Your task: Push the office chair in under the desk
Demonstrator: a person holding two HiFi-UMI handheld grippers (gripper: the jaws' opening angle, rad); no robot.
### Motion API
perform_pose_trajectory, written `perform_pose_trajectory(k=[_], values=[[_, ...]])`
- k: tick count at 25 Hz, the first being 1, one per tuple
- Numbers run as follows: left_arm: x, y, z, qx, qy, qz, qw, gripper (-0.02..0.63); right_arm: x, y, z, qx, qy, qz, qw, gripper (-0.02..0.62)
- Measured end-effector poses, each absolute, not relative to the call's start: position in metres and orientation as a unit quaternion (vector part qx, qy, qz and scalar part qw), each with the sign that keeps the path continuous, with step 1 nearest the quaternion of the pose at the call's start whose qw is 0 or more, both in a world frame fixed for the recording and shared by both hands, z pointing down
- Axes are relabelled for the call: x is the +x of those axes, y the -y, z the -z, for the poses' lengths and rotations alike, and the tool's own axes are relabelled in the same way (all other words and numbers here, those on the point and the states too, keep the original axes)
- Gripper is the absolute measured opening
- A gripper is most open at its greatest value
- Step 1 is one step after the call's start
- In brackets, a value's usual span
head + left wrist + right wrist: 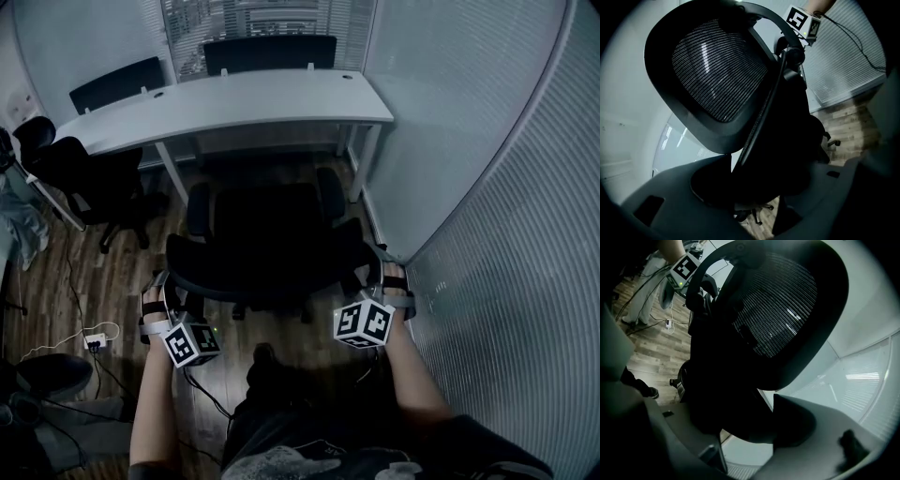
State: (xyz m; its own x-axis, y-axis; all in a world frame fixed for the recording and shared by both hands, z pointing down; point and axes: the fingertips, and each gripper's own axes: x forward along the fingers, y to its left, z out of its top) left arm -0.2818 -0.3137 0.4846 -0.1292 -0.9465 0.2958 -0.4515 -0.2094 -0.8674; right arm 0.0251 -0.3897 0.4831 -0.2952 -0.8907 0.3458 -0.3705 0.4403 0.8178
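Observation:
The black office chair [267,234] stands on the wood floor in front of the white desk [234,103], its seat partly under the desk's front edge. My left gripper [159,298] holds the left rim of the backrest and my right gripper [389,279] holds the right rim. In the left gripper view the mesh backrest [717,70] rises above the left gripper [754,187], whose jaws close on its dark frame. In the right gripper view the backrest [787,310] likewise runs between the jaws of the right gripper [754,427].
A second black chair [94,183] stands at the desk's left end, and other chairs [272,52] sit behind the desk. A frosted partition wall [487,141] runs close along the right. A power strip with cables [94,339] lies on the floor at left.

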Motion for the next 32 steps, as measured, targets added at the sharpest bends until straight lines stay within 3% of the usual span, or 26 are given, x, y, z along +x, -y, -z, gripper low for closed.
perform_pose_trajectory(k=[32], values=[[-0.425, 0.576, -0.498, -0.628, -0.549, 0.481, 0.270, 0.259, -0.111, 0.623, -0.498, 0.467, 0.713, 0.282, 0.441, 0.291]])
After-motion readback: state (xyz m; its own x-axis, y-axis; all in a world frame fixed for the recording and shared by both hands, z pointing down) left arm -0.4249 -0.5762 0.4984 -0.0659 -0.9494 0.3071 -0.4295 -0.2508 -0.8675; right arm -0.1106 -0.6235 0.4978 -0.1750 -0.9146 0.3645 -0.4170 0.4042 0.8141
